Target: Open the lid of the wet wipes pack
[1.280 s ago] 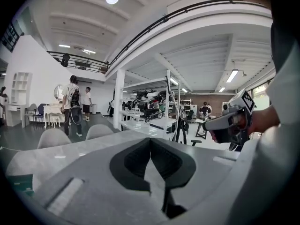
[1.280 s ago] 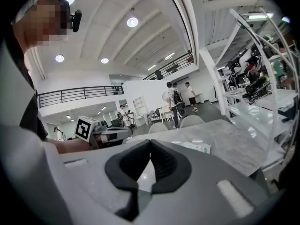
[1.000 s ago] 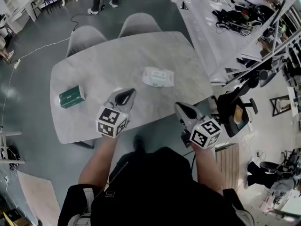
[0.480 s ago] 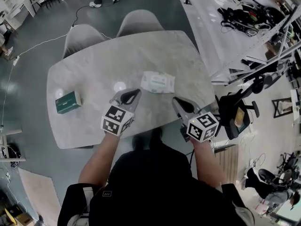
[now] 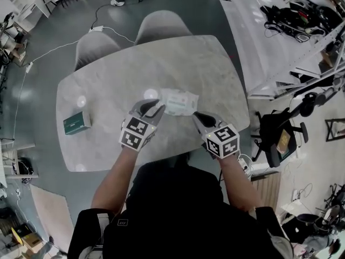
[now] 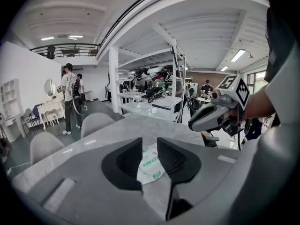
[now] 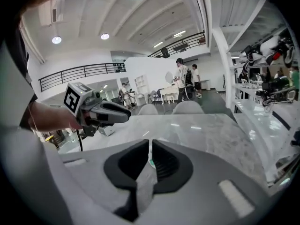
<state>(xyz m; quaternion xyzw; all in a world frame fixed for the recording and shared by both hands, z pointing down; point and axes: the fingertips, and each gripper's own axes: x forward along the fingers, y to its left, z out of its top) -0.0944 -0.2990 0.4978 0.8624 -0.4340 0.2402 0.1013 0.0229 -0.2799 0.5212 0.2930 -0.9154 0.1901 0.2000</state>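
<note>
The white wet wipes pack (image 5: pixel 179 102) with green print lies flat on the grey marble table (image 5: pixel 108 85), lid down. My left gripper (image 5: pixel 152 108) hovers just left of the pack. Its jaws are opening with nothing between them, and the pack (image 6: pixel 151 165) shows on the table through the gap in the left gripper view. My right gripper (image 5: pixel 198 117) sits at the pack's near right corner. Its jaws stand together with only a thin slit and hold nothing. In the right gripper view a sliver of the pack (image 7: pixel 151 162) shows past its tips (image 7: pixel 150 146).
A dark green box (image 5: pixel 76 123) rests near the table's left edge. Two grey chairs (image 5: pixel 161 26) stand at the far side. White shelving with gear (image 5: pixel 280 47) and an office chair (image 5: pixel 277 136) are on the right.
Both grippers have moved forward and down over the table to either side of the pack. The left jaws have parted.
</note>
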